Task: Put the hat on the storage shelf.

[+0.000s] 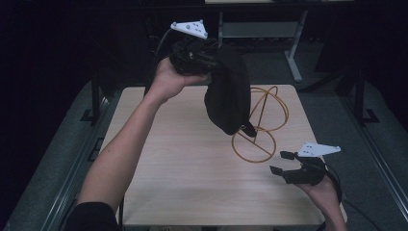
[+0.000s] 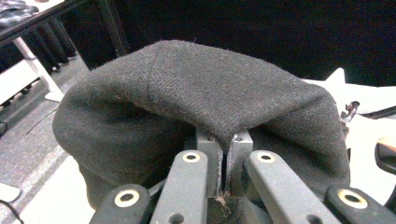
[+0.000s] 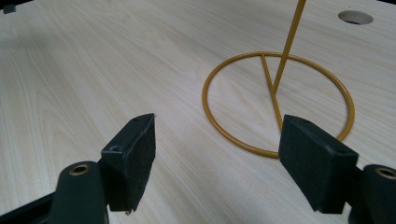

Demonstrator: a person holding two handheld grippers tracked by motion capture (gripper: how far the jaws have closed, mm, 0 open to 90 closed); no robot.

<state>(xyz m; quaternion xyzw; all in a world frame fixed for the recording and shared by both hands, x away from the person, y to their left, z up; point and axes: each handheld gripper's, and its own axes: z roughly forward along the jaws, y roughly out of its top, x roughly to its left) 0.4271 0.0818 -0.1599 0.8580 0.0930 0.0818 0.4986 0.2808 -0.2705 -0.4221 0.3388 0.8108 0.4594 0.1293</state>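
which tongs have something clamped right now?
The left tongs, raised over the table's far side: their jaws pinch the edge of a dark cloth hat. The right tongs stand open and empty near the yellow wire stand.

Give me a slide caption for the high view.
Left gripper lifts a dark cap above the wire stand.

Clamped in the left gripper (image 2: 223,154), the dark cap (image 2: 201,107) is coarse, matt herringbone wool. Ahead of the right gripper (image 3: 217,149), a smooth mustard-painted wire stand (image 3: 280,100) rests on pale wood-grain table (image 3: 116,70).
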